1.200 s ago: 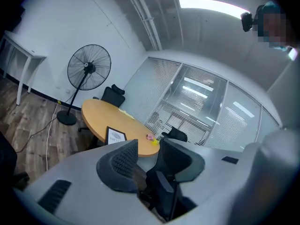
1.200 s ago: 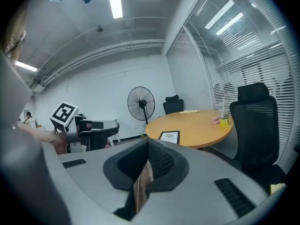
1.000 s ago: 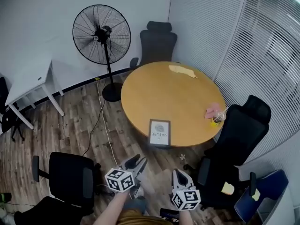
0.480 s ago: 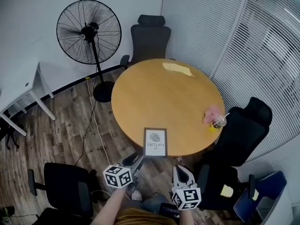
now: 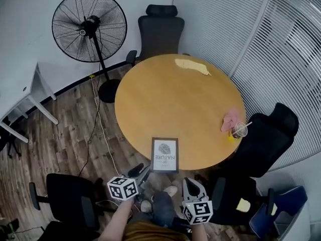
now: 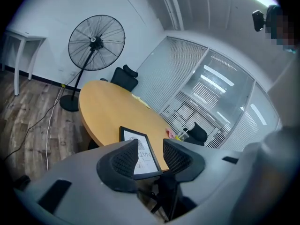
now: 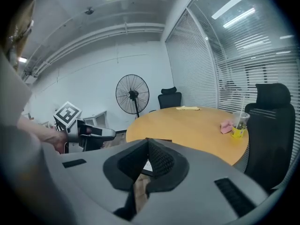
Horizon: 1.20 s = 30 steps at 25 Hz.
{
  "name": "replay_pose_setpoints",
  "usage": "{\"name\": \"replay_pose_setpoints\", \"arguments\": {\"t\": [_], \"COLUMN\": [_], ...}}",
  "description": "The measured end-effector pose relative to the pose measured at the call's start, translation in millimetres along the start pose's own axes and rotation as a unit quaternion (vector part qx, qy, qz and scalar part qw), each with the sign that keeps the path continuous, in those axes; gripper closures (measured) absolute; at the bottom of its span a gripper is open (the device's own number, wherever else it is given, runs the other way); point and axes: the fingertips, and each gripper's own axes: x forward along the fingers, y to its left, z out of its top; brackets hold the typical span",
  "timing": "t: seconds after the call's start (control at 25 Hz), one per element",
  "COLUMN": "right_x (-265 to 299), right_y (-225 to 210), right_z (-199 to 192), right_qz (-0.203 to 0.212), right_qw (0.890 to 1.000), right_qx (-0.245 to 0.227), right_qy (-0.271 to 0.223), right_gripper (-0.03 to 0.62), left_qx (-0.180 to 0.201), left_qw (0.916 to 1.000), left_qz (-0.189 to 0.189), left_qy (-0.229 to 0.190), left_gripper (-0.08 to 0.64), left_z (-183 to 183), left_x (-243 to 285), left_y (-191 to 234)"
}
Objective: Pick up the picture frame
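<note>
The picture frame is black-edged white, the table tan, the fan black.

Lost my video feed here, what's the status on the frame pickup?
Left gripper open, empty, just short of the frame. Right gripper shut, empty. Picture frame flat at the table's near edge, untouched. Cup and pink cloth far right, clear.

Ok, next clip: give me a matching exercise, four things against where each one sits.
Things:
1. picture frame
2. yellow cloth
3. cup with straw
4. fan

Places, as the head view shows them:
A. on the floor, left of the table
B. table's right edge
C. table's near edge
D. table's far side

Pairs: 1-C, 2-D, 3-B, 4-A
</note>
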Motion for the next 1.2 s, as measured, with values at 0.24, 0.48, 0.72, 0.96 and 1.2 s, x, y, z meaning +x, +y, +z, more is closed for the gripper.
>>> {"name": "replay_pose_setpoints", "arguments": {"t": [0.24,0.48,0.72,0.96,1.2], "right_x": [21,37,57,71,79], "right_y": [-16,-24,-32,-35,-46], "right_z": [-7,-21,-31,-41,-51], "right_qz": [0.002,0.007,0.015,0.025,0.025], "right_qw": [1.0,0.999,0.998,0.996,0.994], "right_qx": [0.008,0.003,0.002,0.004,0.008], "right_qy": [0.02,0.046,0.067,0.09,0.104], "right_gripper": [0.58,0.58,0.58,0.58,0.58], "left_qx": [-0.021,-0.038,-0.046,-0.068,-0.085], "left_qw": [0.9996,0.9966,0.9919,0.9854,0.9758], "left_qz": [0.01,0.008,0.015,0.011,0.009], "left_qy": [0.018,0.073,0.117,0.156,0.201], "left_gripper": [0.376,0.374,0.362,0.36,0.353], "left_z": [-1,-23,-40,-58,-84], "left_x": [22,42,57,71,84], "left_y": [21,36,49,57,63]}}
